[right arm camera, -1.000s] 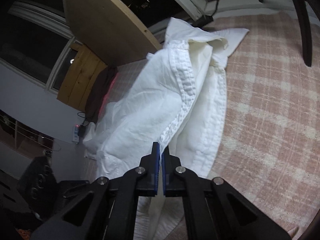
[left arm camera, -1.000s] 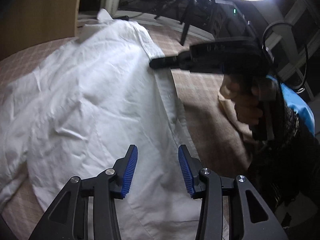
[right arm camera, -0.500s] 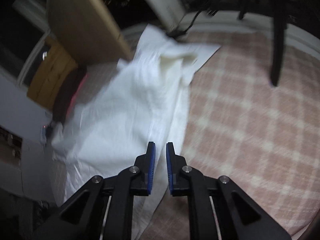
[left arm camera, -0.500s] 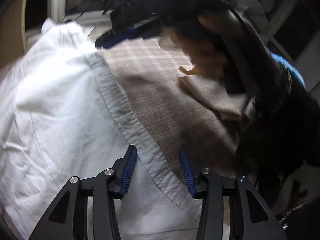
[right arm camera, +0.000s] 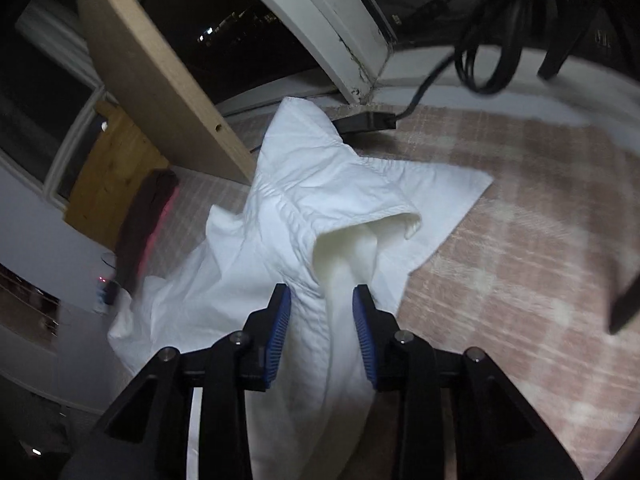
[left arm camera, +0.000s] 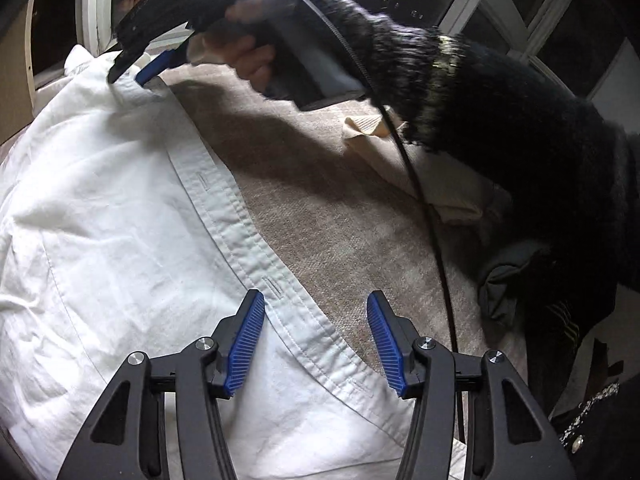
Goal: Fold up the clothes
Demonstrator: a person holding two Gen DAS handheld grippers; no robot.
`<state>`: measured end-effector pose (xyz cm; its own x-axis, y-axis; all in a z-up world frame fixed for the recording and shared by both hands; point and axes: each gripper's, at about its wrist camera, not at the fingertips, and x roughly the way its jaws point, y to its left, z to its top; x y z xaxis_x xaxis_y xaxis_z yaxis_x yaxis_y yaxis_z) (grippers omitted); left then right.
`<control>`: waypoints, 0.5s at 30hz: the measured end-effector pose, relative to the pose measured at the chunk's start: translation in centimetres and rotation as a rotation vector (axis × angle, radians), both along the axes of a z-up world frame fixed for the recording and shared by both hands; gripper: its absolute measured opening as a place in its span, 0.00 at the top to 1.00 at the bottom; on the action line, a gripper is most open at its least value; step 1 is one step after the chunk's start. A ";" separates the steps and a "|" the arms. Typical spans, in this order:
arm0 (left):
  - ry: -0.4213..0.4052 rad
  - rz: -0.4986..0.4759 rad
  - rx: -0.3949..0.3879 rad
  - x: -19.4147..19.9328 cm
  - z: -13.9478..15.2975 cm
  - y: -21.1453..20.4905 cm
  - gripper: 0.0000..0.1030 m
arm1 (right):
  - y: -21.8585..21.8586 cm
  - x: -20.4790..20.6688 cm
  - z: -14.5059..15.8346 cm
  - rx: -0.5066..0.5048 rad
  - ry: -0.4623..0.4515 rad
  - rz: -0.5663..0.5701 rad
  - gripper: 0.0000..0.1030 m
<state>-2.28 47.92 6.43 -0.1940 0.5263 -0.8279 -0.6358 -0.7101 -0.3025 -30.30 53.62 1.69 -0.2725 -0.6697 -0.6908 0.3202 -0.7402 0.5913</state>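
A white button shirt [left arm camera: 104, 232] lies spread on a plaid cover [left arm camera: 320, 200], its buttonhole placket [left arm camera: 248, 236] running diagonally. My left gripper [left arm camera: 315, 299] hovers over the lower placket edge with its jaws opening and nothing gripped; the left pad is above the shirt, the right above the cover. Held by a hand in a dark fuzzy sleeve [left arm camera: 460, 80], my right gripper [left arm camera: 130, 76] is at the top of the shirt. In the right wrist view the right gripper [right arm camera: 321, 292] is opening, and the shirt's collar [right arm camera: 360, 224] fold lies loose between and ahead of the pads.
A cream cloth [left arm camera: 420, 168] and a dark grey garment [left arm camera: 504, 280] lie on the cover to the right, crossed by a black cable [left arm camera: 424, 208]. Beyond the collar stand a wooden board [right arm camera: 160, 80], a window frame [right arm camera: 340, 40], a black power adapter [right arm camera: 368, 120] and hanging cables [right arm camera: 488, 52].
The right gripper was shut on the shirt's front edge; it let go, opened and moved up to the collar. The left gripper shifted right onto the placket and widened.
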 end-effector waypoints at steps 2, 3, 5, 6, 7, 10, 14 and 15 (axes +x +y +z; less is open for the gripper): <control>-0.005 -0.002 0.010 -0.1 0.0 -0.1 0.50 | -0.1 0.4 0.4 -0.013 0.034 0.000 0.94; -0.009 -0.002 0.016 -0.2 0.0 -0.2 0.50 | -0.2 1.0 1.1 0.006 0.073 0.004 0.95; -0.011 -0.002 0.025 -0.3 -0.1 -0.3 0.50 | -0.2 2.3 3.0 0.068 0.173 -0.007 0.95; -0.010 -0.002 0.028 -0.3 -0.1 -0.3 0.50 | -0.2 3.0 4.0 0.111 0.232 -0.022 0.96; -0.006 0.001 0.032 -0.3 -0.1 -0.3 0.50 | -0.4 3.2 4.3 0.171 0.261 -0.040 0.96; 0.001 0.000 0.035 -0.4 -0.1 -0.2 0.50 | -1.7 2.8 3.2 0.280 0.225 0.002 0.94; -0.049 0.026 0.008 -0.1 0.4 -0.9 0.53 | -1.5 2.8 3.3 0.324 0.160 -0.032 0.82; -0.050 0.039 0.022 0.3 1.2 -1.8 0.53 | -1.2 3.9 4.2 0.312 0.180 -0.027 0.81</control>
<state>-2.01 46.16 7.60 -0.1734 0.5373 -0.8254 -0.5916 -0.7268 -0.3488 -26.39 52.37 5.88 -0.4229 -0.4249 -0.8004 0.3768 -0.8857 0.2710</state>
